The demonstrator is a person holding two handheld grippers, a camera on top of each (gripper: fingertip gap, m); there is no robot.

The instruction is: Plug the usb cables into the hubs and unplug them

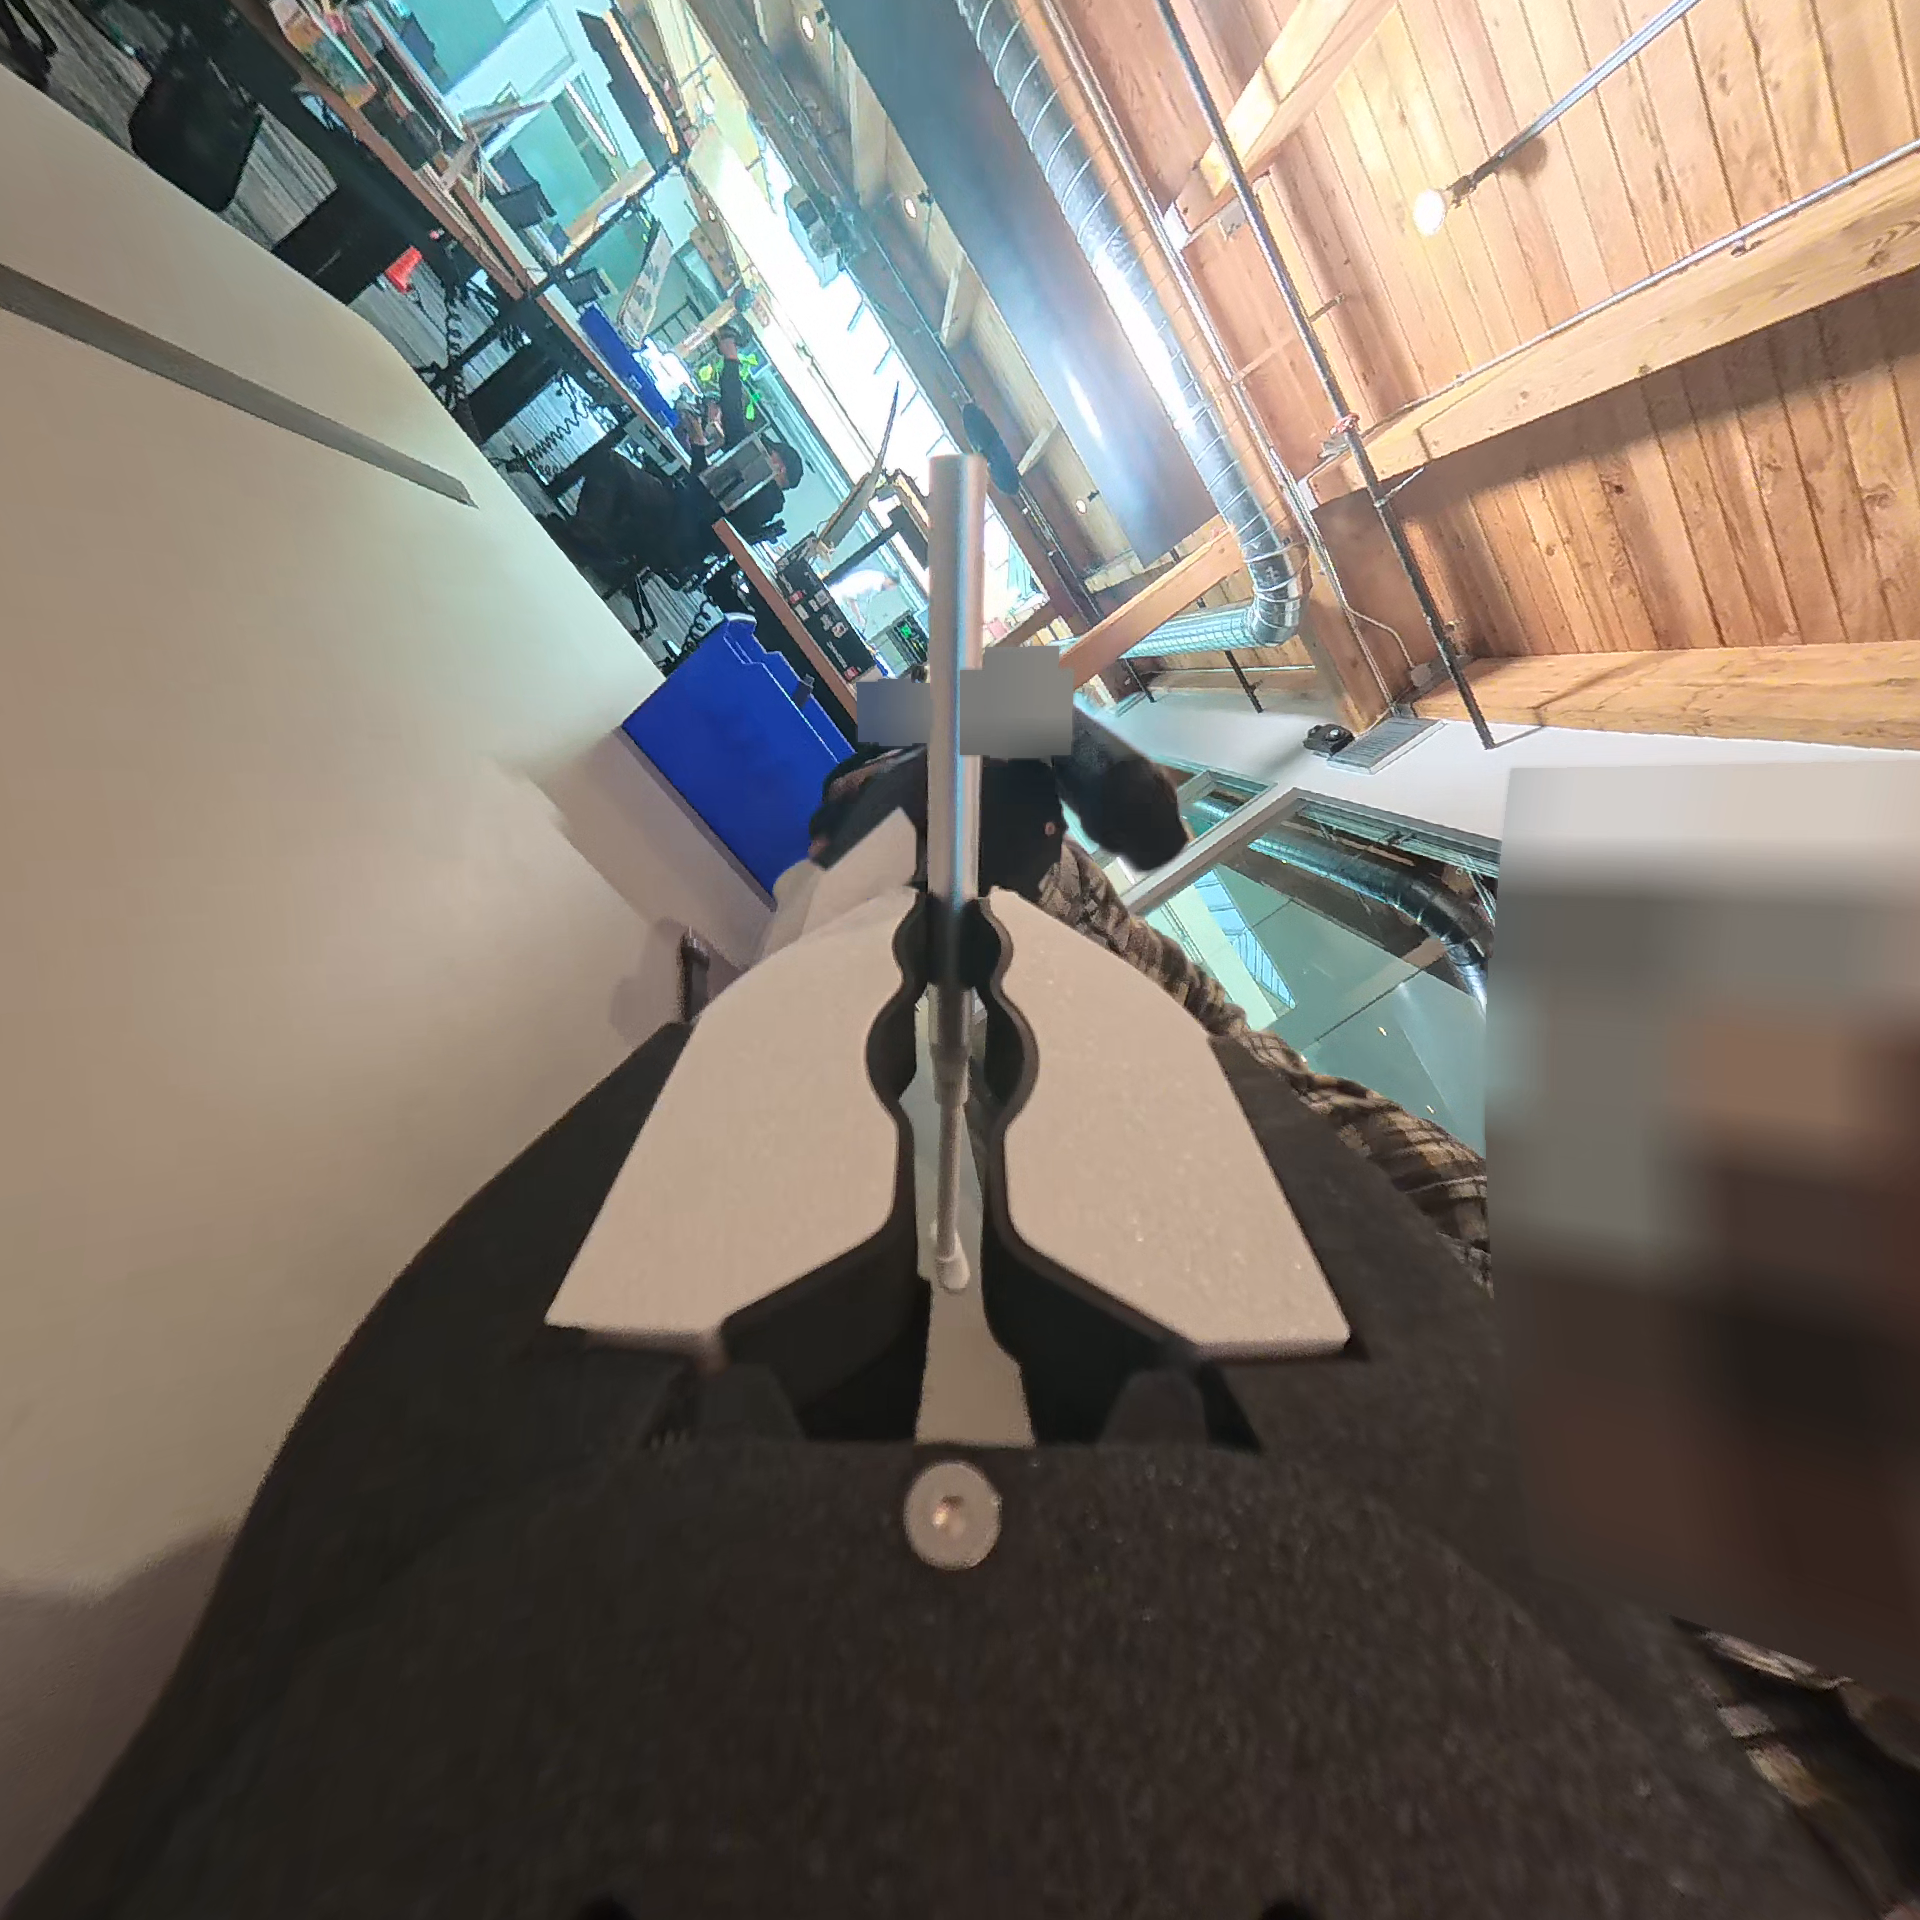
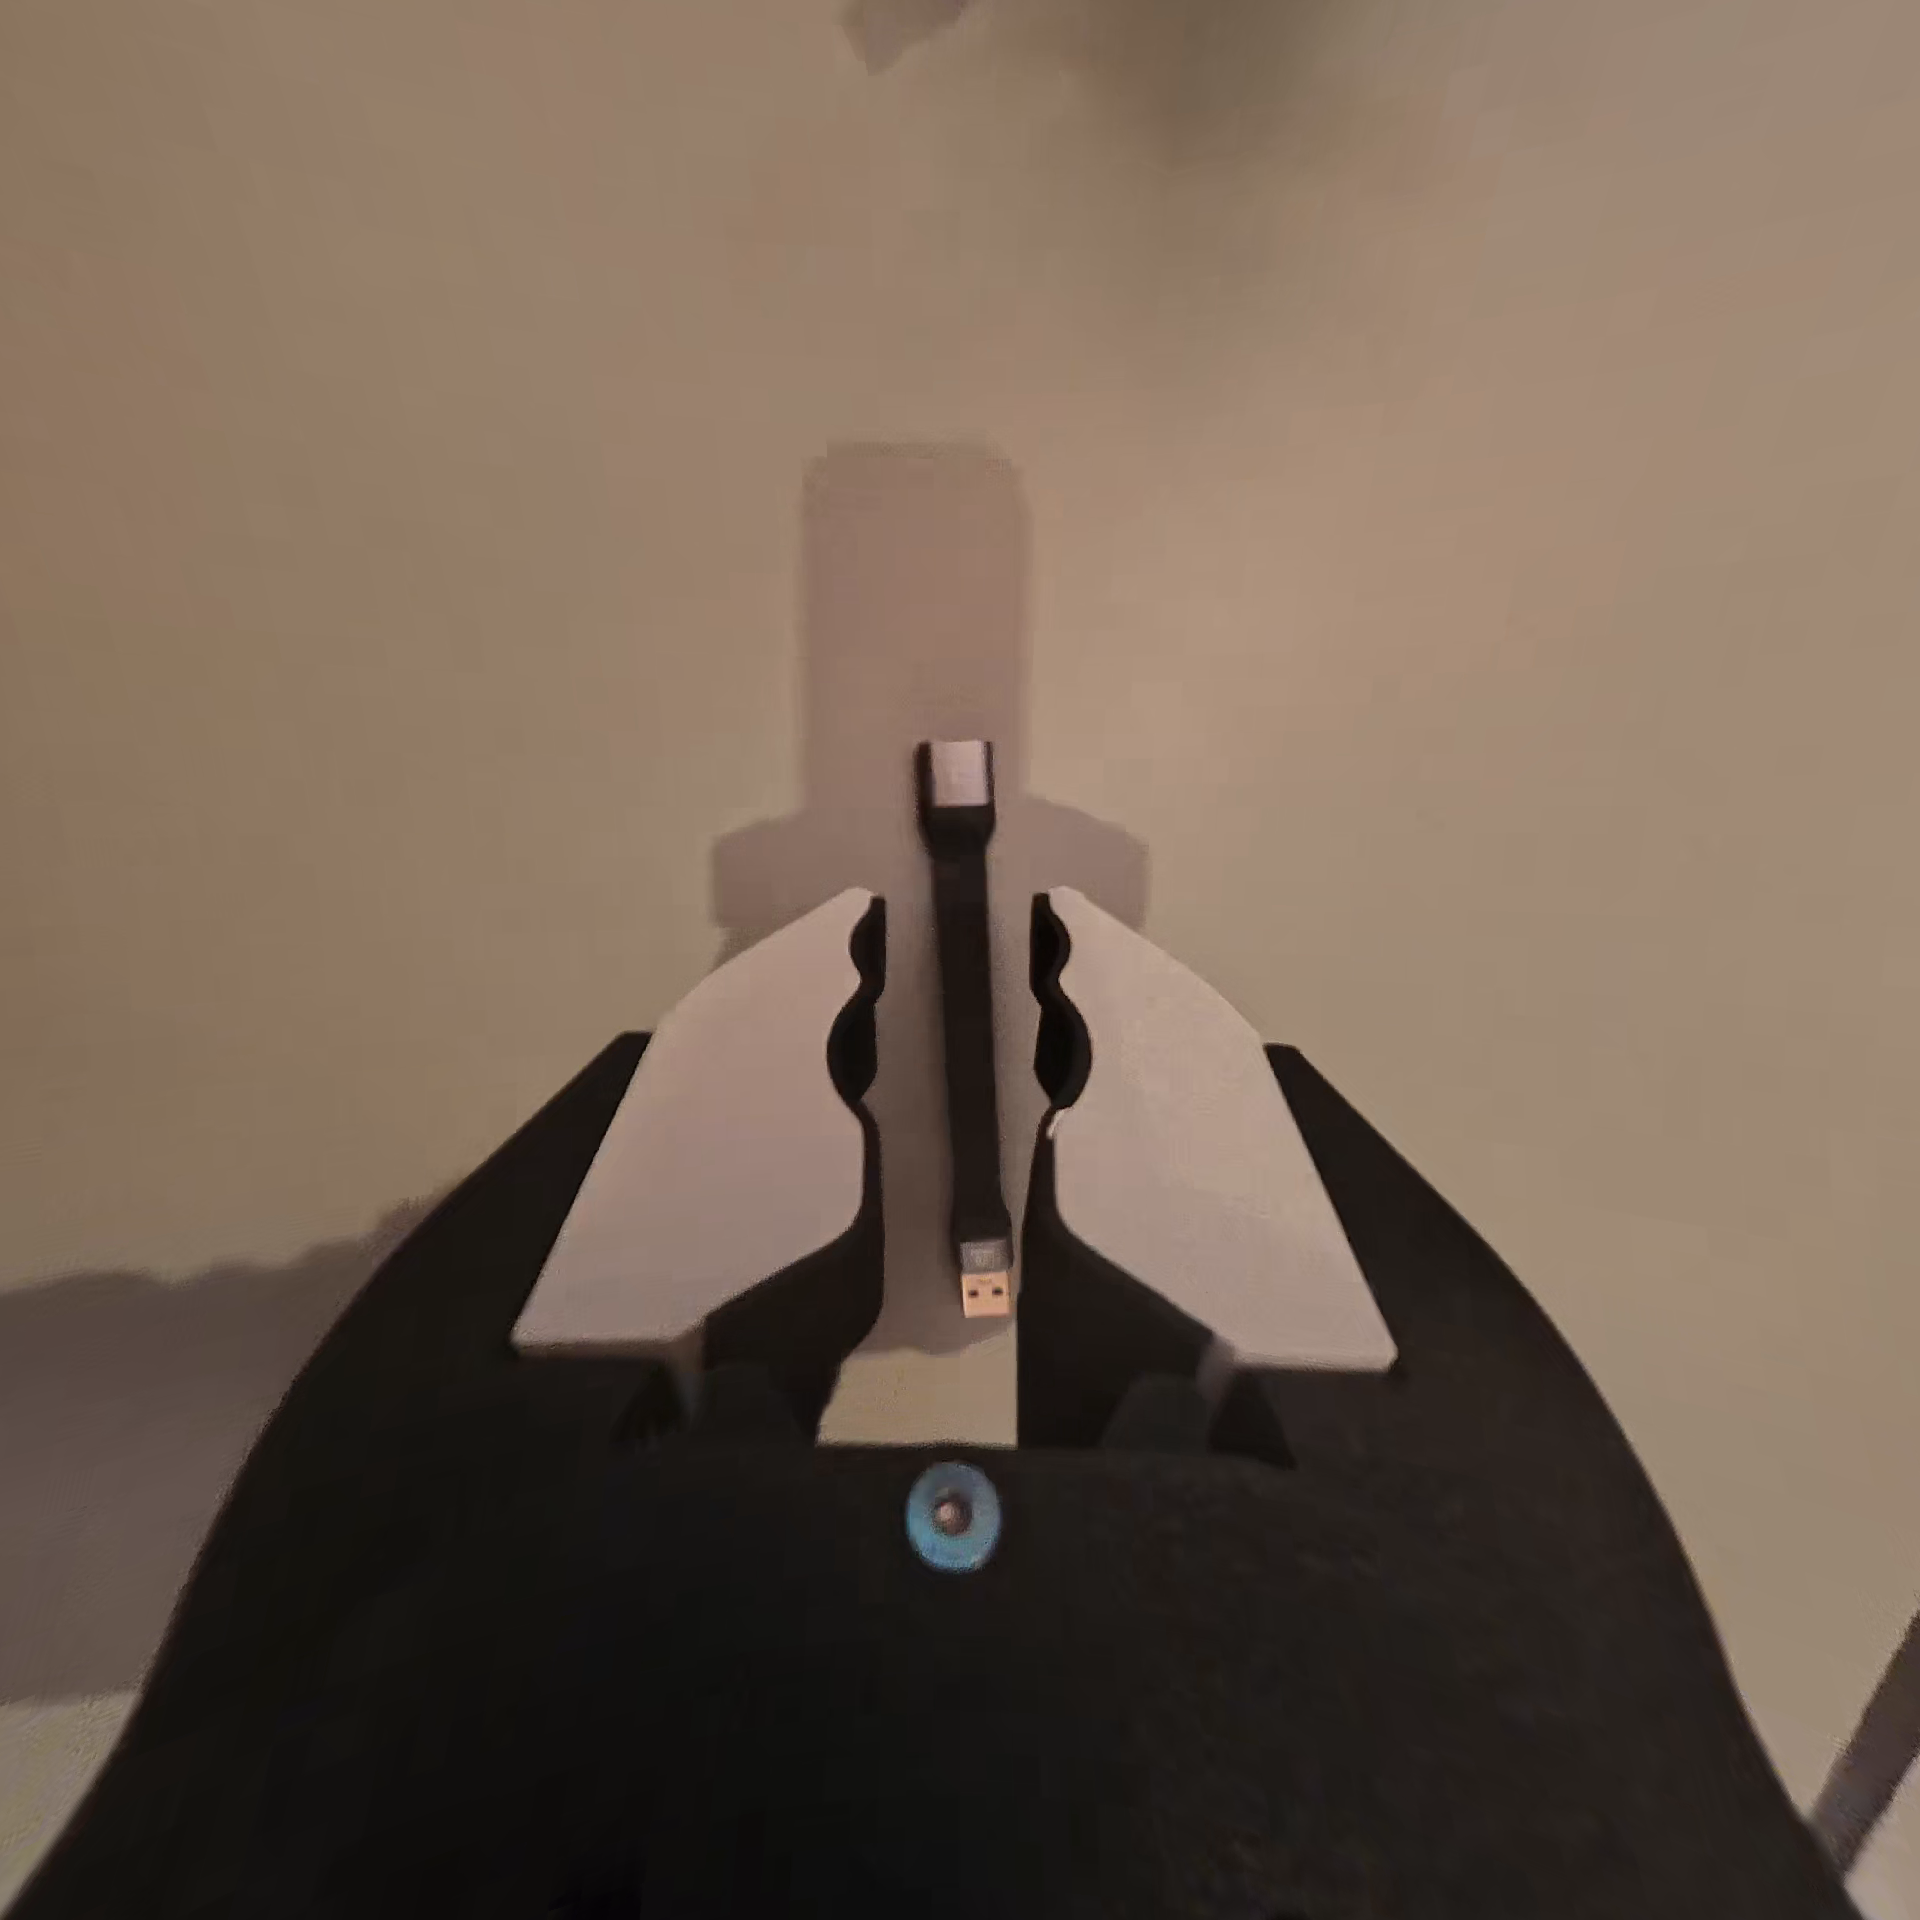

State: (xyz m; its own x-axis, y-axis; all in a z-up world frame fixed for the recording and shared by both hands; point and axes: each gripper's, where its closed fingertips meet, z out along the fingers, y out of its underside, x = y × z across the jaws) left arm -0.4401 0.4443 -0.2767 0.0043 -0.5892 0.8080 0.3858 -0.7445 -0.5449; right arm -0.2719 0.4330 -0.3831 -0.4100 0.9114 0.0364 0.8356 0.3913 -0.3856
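**Left gripper clamps the hub; right gripper hangs spread over the cable**

The left gripper (image 1: 951, 914) is pressed onto a slim silver hub (image 1: 954, 665), seen edge-on. Its dark inner pads pinch the hub near the fingertips, and the hub's long body sticks out past them into open air. A thin white lead (image 1: 948, 1174) runs back from the hub's near end, down the gap between the fingers toward the gripper body. This gripper is raised and tilted: behind it are a white table (image 1: 260, 727) at the left, a blue bin (image 1: 727, 748), a person's patterned sleeve (image 1: 1247, 1039) at the right, and a wooden ceiling (image 1: 1558, 364) with a metal duct (image 1: 1143, 364).

The right gripper (image 2: 958, 904) is spread, its fingers apart and touching nothing. Between them, lower down on the pale tabletop (image 2: 416, 520), lies a short black cable (image 2: 966, 1039), straight and in line with the fingers. Its USB-A plug (image 2: 985, 1280) points back toward the gripper body; the other, silver-capped plug (image 2: 958, 777) lies just past the fingertips. The gripper's shadow falls on the table around the cable. The view is slightly blurred.
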